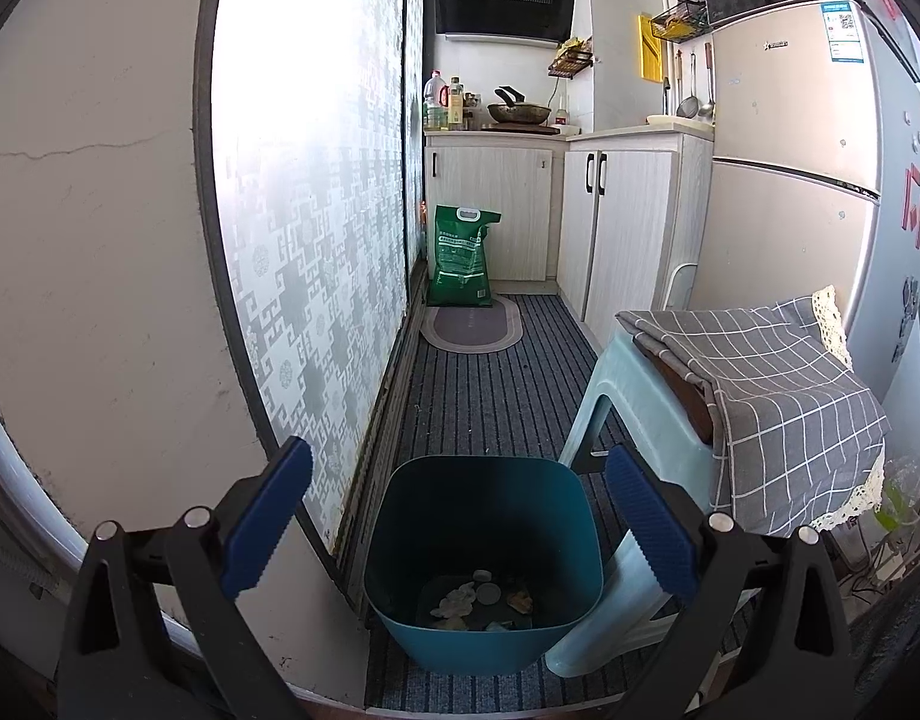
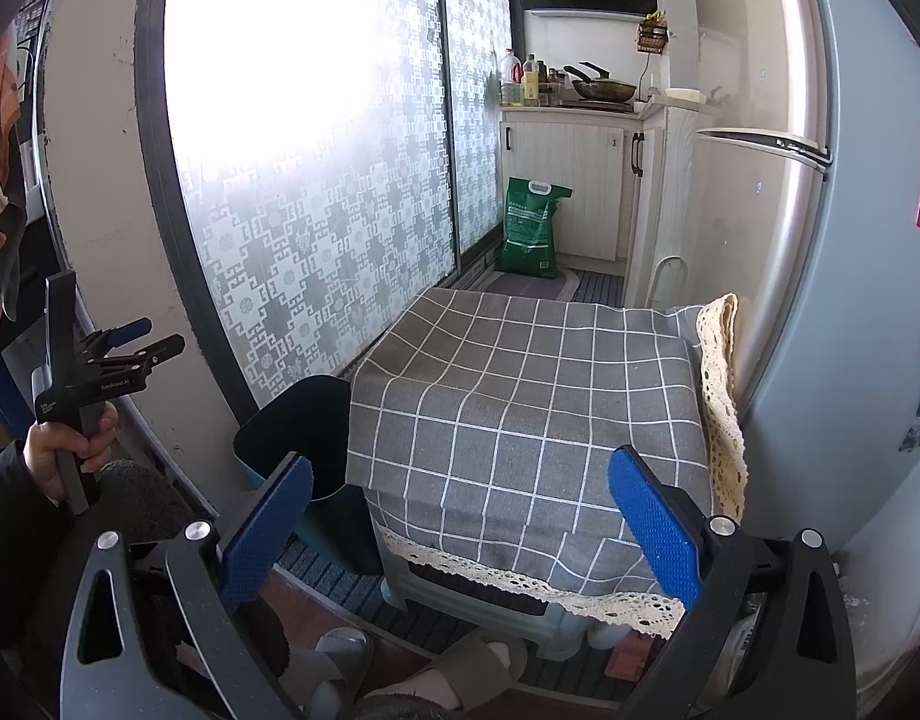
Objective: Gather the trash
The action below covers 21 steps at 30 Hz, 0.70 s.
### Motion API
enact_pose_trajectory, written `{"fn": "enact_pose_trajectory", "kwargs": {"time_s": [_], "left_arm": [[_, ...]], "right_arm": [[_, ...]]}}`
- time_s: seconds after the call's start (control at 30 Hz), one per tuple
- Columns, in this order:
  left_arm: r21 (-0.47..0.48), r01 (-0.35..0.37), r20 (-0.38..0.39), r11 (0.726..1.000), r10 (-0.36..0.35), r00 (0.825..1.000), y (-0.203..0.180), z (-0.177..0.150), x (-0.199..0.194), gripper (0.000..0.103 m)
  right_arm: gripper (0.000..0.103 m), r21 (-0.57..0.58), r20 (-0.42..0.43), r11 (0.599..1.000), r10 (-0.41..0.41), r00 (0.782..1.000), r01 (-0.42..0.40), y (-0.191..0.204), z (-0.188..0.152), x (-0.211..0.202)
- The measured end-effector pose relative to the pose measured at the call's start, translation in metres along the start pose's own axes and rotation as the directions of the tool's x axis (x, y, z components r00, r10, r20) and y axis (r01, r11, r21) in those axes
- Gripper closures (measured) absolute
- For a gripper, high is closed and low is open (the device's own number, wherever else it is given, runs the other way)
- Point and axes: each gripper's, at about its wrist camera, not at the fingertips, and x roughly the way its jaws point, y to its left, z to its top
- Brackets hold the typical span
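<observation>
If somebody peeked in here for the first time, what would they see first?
Probably the deep teal plastic bin on the striped floor, scraps at its bottom, between the left gripper's open blue fingers. Right beside it stands a stool under a grey checked cloth, and a green sack leans against the far cupboard.

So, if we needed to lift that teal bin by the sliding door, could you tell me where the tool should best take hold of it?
Probably the teal bin's near rim, from above. It stands upright and open-topped, its thin wall suits a two-finger pinch, and the stool crowds its right side. The left tool, open, is already above it.
</observation>
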Motion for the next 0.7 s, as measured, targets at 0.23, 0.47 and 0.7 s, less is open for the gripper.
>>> {"fn": "enact_pose_trajectory", "kwargs": {"time_s": [0.23, 0.47, 0.7], "left_arm": [[-0.002, 0.003, 0.001, 1.000, -0.003, 1.000, 0.0008, 0.0000, -0.0006, 0.003], [-0.002, 0.002, 0.000, 1.000, -0.002, 1.000, 0.0005, -0.0001, -0.0002, 0.003], [0.000, 0.002, 0.000, 1.000, -0.002, 1.000, 0.0002, -0.0003, -0.0008, 0.003]], "right_arm": [[0.003, -0.002, -0.005, 1.000, -0.001, 1.000, 0.001, 0.0004, -0.0003, 0.0008], [0.003, -0.003, -0.006, 1.000, -0.001, 1.000, 0.001, 0.0011, -0.0002, 0.0013], [0.003, -0.003, -0.007, 1.000, -0.002, 1.000, 0.002, 0.0010, -0.0003, 0.0013]]}}
